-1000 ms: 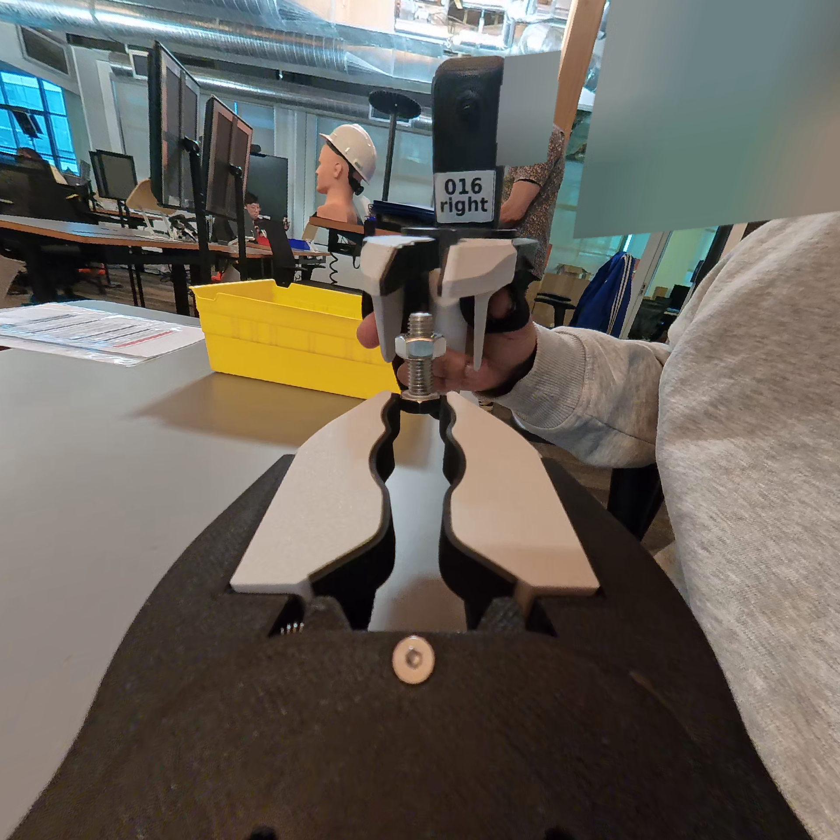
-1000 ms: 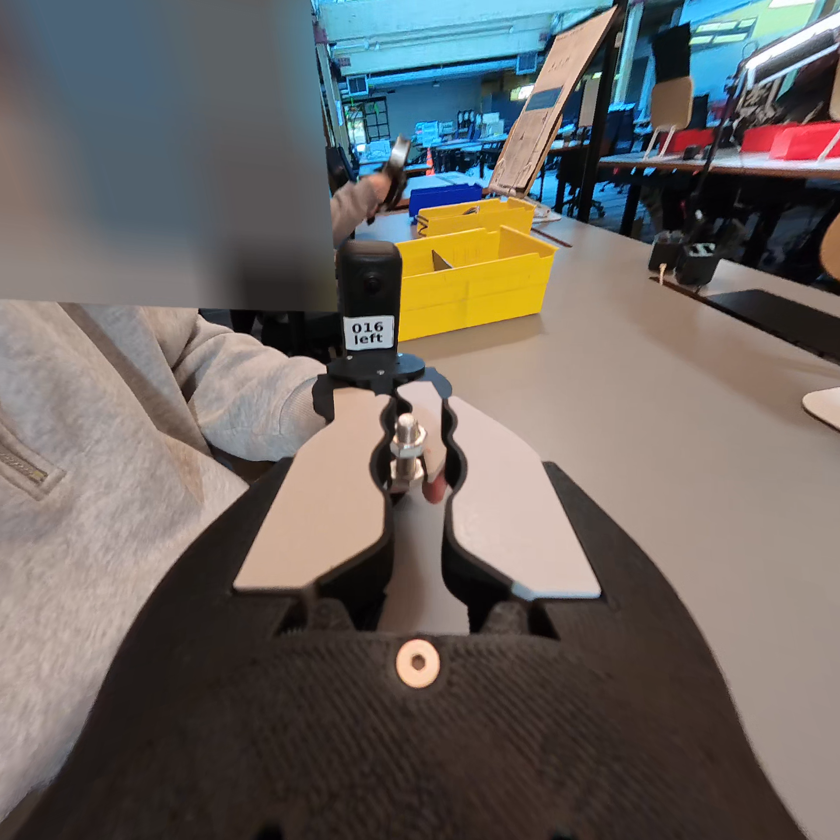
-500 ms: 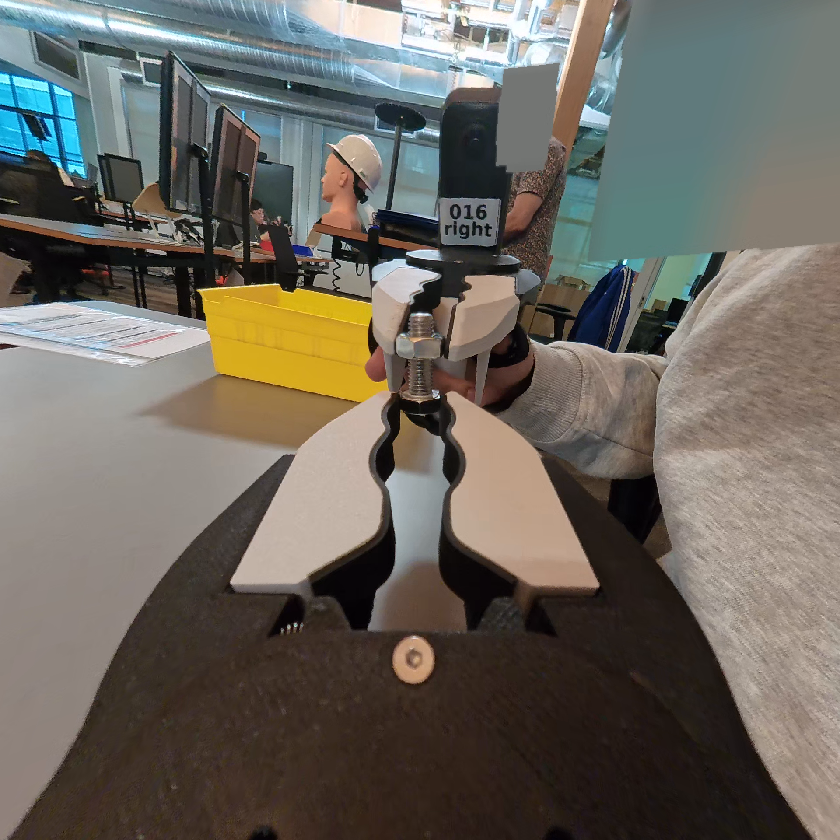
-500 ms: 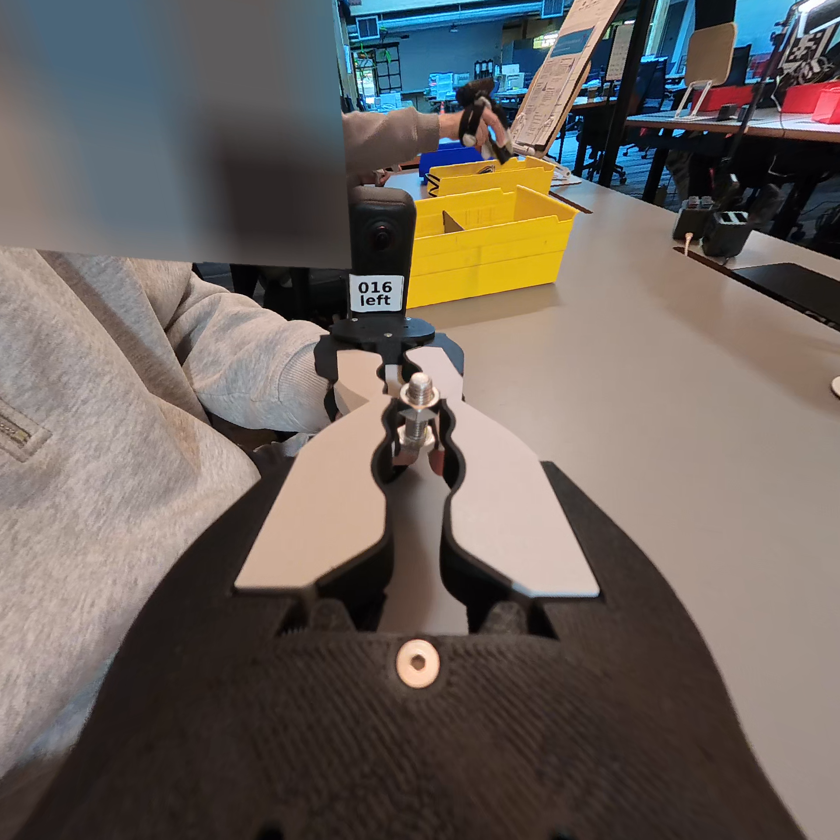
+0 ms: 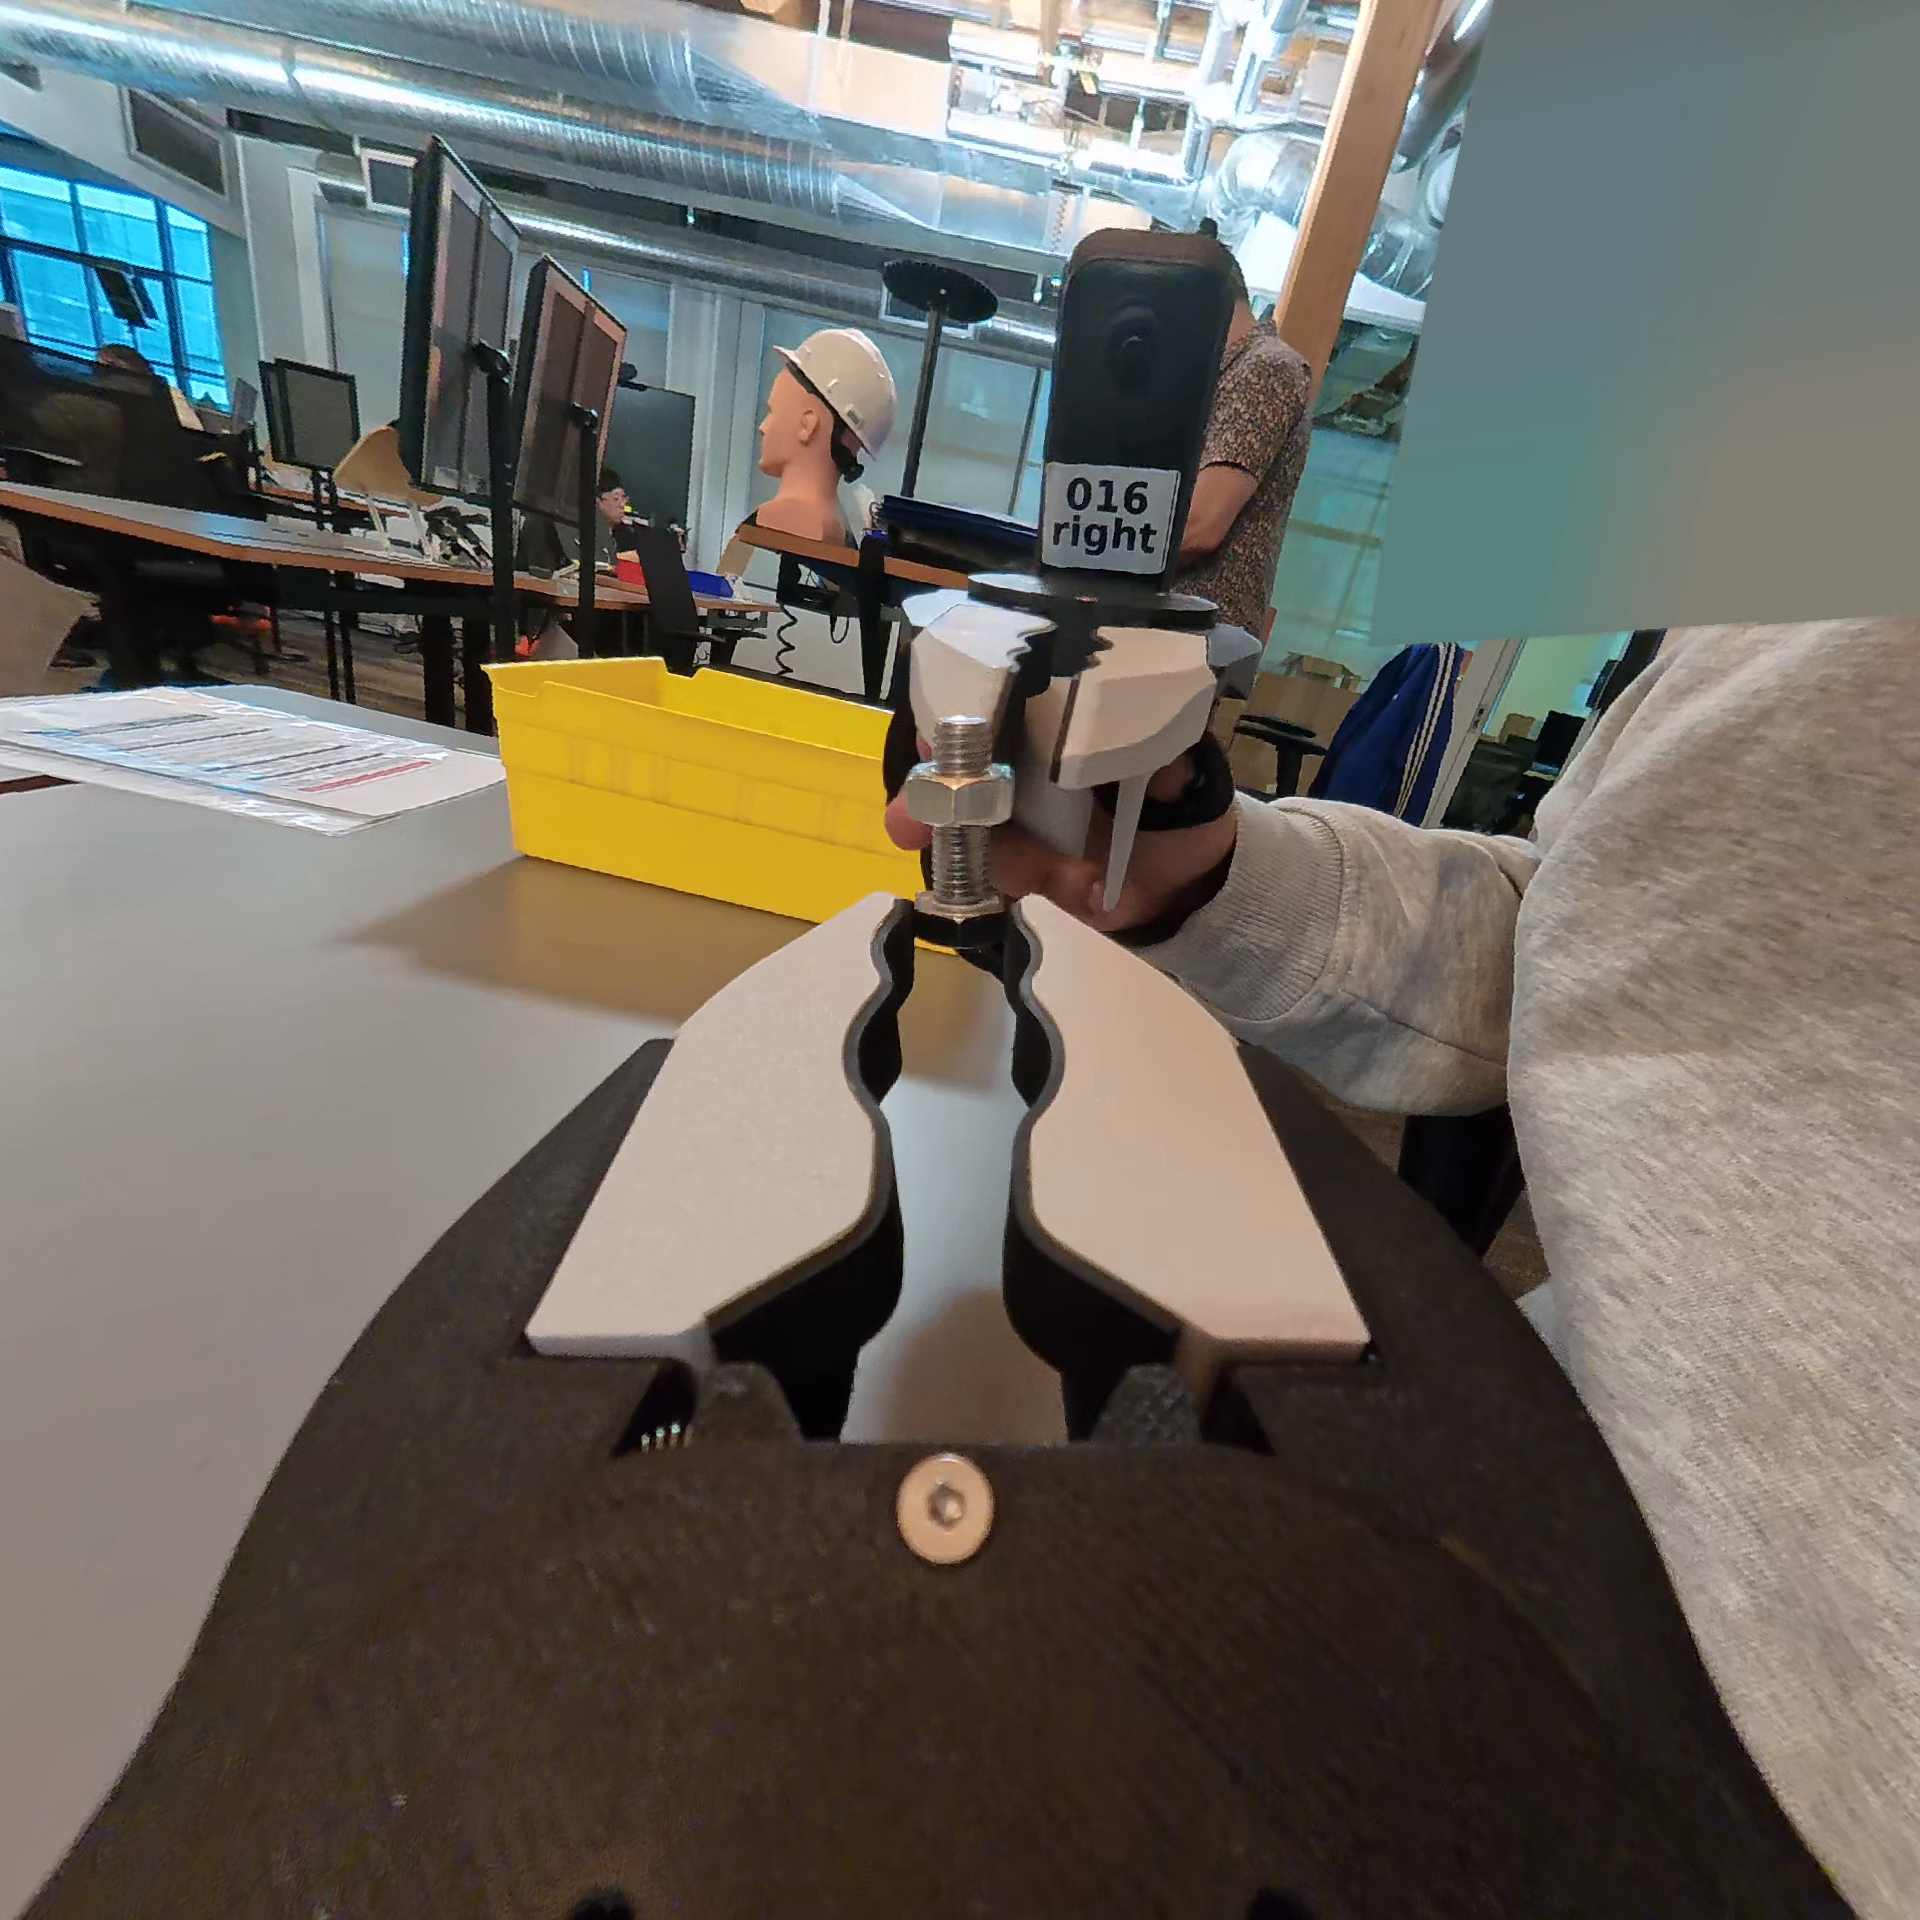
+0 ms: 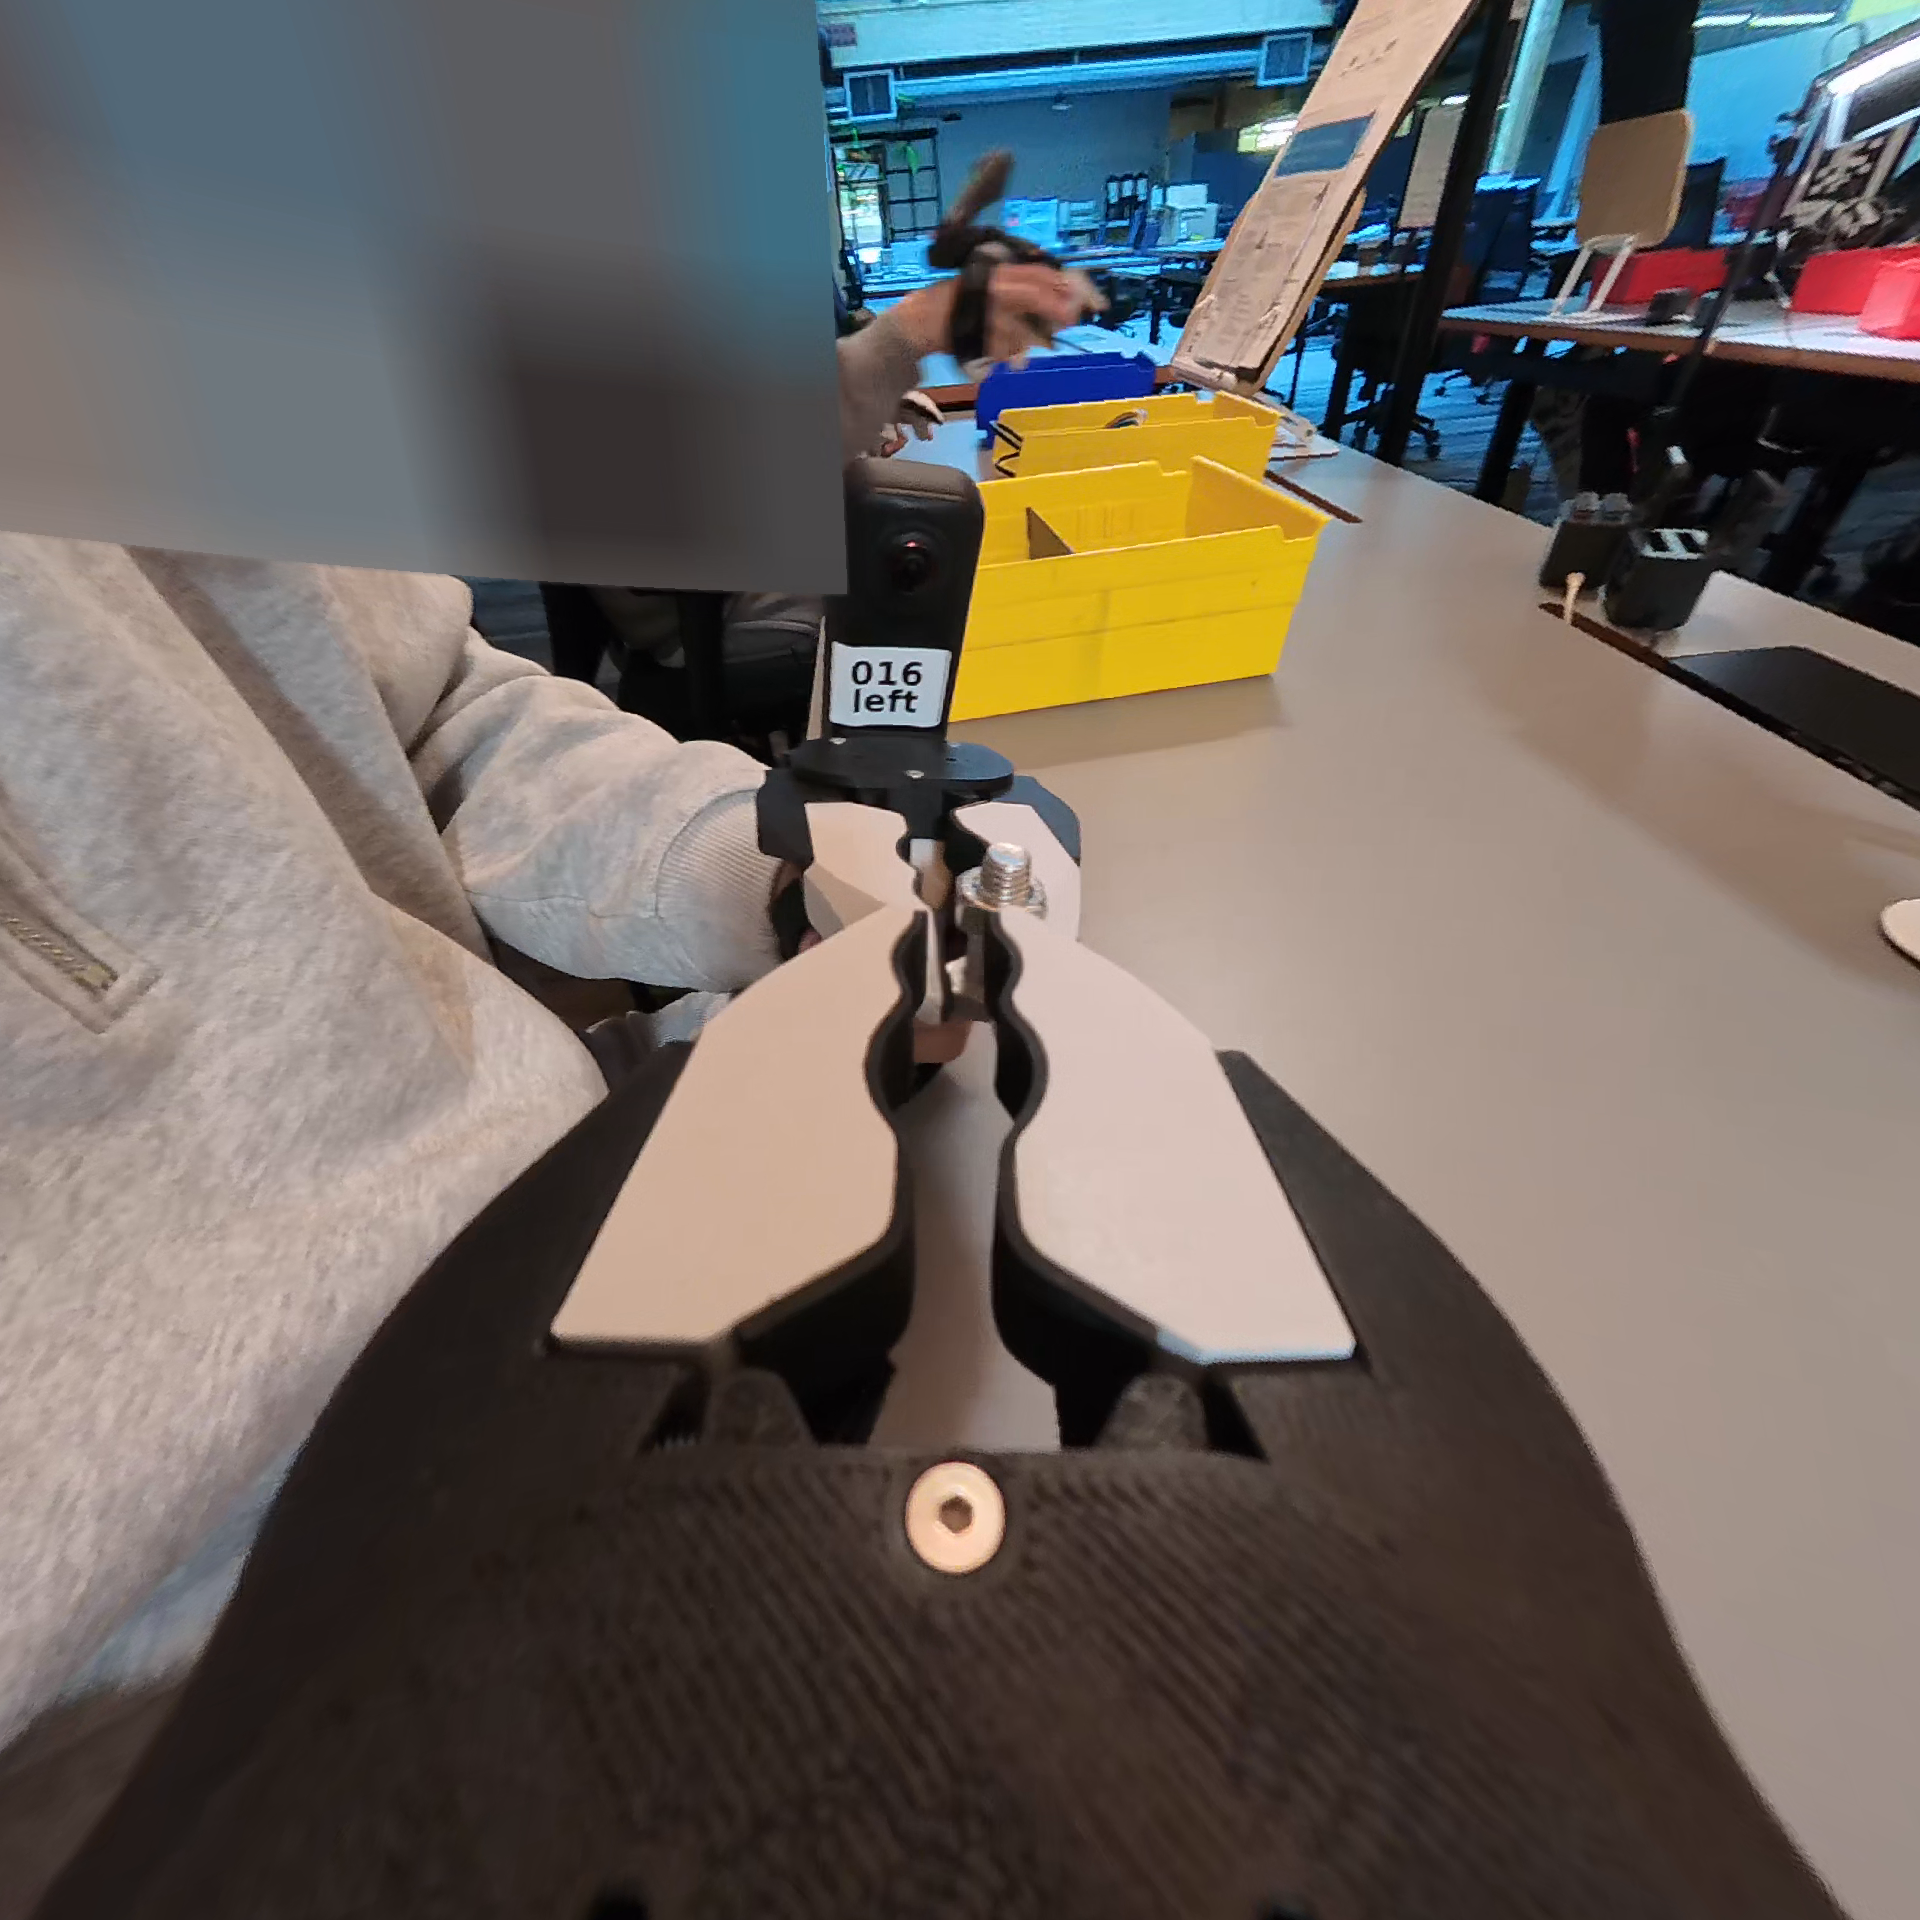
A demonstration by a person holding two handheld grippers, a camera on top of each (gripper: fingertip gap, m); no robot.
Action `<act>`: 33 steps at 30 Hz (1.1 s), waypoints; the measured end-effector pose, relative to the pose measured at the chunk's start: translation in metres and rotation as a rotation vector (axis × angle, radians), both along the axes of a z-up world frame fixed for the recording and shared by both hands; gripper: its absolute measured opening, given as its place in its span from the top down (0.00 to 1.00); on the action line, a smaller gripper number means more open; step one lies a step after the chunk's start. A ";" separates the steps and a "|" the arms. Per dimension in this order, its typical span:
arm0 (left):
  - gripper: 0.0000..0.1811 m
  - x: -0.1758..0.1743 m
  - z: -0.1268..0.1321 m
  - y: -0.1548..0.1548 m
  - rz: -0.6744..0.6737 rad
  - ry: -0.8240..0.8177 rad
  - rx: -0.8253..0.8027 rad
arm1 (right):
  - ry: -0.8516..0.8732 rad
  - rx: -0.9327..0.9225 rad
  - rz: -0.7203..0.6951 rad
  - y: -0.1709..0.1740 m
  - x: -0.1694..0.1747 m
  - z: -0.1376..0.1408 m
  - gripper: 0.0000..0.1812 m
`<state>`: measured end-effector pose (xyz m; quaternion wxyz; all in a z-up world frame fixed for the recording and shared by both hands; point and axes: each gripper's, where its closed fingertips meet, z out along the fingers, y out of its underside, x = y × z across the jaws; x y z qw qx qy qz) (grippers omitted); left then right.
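Above the grey table (image 5: 260, 1039), both my grippers meet at one bolt.

My left gripper (image 5: 956, 920) is clamped on the foot of the upright bolt (image 5: 958, 831), whose nut (image 5: 958, 795) sits midway up the thread. My right gripper (image 6: 951, 971) stands just beside it, its tips narrowly apart; whether they pinch anything I cannot tell. Farther off sits a yellow bin (image 5: 686, 779).

An open-plan lab or engineering workspace. Bare silver ventilation ducts (image 5: 540, 125) run across the ceiling at 11 o'clock. Long grey worktables (image 6: 1455, 935) carry yellow plastic parts bins (image 6: 1132, 592); red bins (image 6: 1860, 286) sit at 2 o'clock. Black monitors on stands (image 5: 457, 322) rise at 10 o'clock beside a mannequin head in a white hard hat (image 5: 831, 436).
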<state>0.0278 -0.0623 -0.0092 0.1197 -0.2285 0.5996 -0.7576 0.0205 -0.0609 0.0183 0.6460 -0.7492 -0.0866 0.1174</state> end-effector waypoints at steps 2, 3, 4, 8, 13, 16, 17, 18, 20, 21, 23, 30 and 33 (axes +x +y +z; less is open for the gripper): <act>0.91 -0.001 -0.001 -0.002 -0.006 -0.001 0.006 | -0.002 0.011 -0.018 0.000 0.003 0.001 0.94; 0.91 -0.001 -0.001 -0.003 -0.009 -0.002 0.010 | 0.001 0.014 -0.021 0.000 0.003 0.002 0.93; 0.91 -0.002 -0.002 -0.004 -0.014 -0.003 0.014 | 0.004 0.014 -0.023 0.001 0.004 0.002 0.93; 0.91 -0.004 -0.003 -0.007 -0.025 -0.005 0.027 | -0.005 0.008 -0.021 0.002 0.002 0.000 0.91; 0.91 -0.005 -0.003 -0.009 -0.035 -0.004 0.031 | -0.005 0.004 -0.008 0.004 -0.002 -0.001 0.91; 0.91 -0.006 -0.003 -0.009 -0.037 -0.005 0.033 | -0.004 0.000 -0.005 0.004 -0.002 -0.002 0.91; 0.91 -0.006 -0.003 -0.009 -0.038 -0.004 0.032 | -0.003 0.001 -0.004 0.004 -0.002 -0.002 0.91; 0.91 -0.006 -0.003 -0.009 -0.038 -0.004 0.032 | -0.001 0.001 -0.004 0.004 -0.002 -0.002 0.91; 0.91 -0.005 -0.003 -0.009 -0.038 -0.005 0.031 | 0.000 0.002 -0.006 0.004 -0.001 -0.002 0.90; 0.91 -0.005 -0.003 -0.009 -0.038 -0.005 0.031 | -0.001 0.001 -0.007 0.004 -0.001 -0.002 0.90; 0.91 -0.005 -0.003 -0.009 -0.037 -0.005 0.030 | -0.001 -0.001 -0.005 0.005 -0.001 -0.003 0.90; 0.91 -0.005 -0.003 -0.009 -0.036 -0.004 0.029 | -0.018 -0.010 -0.006 0.006 -0.002 -0.005 0.90; 0.91 -0.004 -0.002 -0.008 -0.031 -0.003 0.022 | -0.021 -0.012 -0.008 0.005 -0.001 -0.005 0.90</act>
